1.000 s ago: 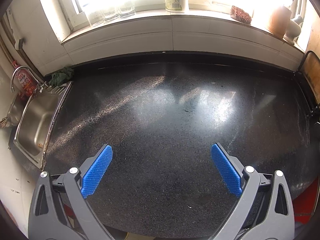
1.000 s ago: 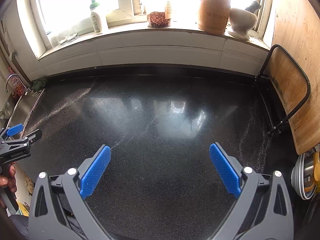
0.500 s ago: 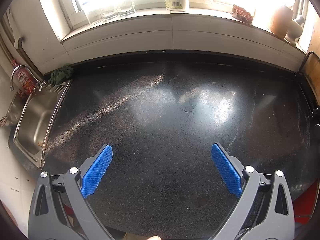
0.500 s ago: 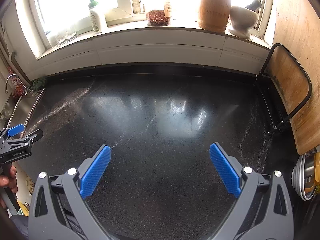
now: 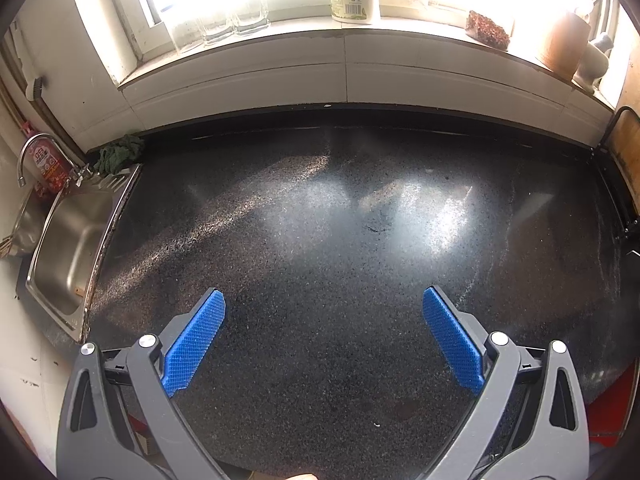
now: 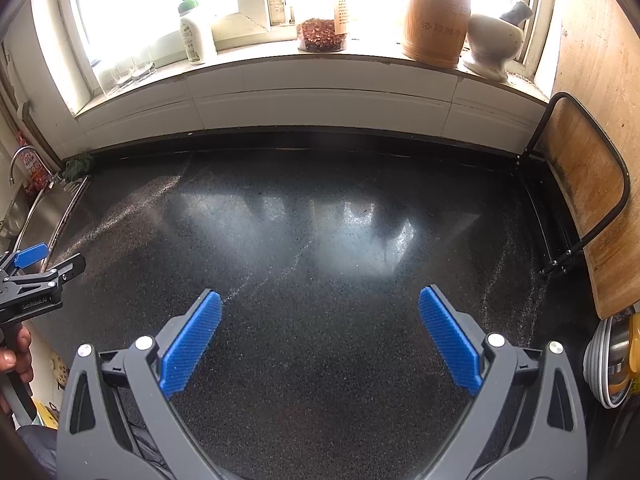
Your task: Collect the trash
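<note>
black speckled counter point(image 5: 320, 240) | steel sink point(image 5: 68, 256) left | bright window point(image 6: 168, 0) | white tiled wall point(image 6: 320, 96)

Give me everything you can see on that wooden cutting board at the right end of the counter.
The cutting board is a pale brown wooden slab with rounded corners, standing on edge and tilted back against the right wall. Its face is worn, with dark staining towards the upper left. A black metal rack loops round it and holds it; the rack's feet rest on the dark speckled countertop. The left wrist view shows only a sliver.
</note>
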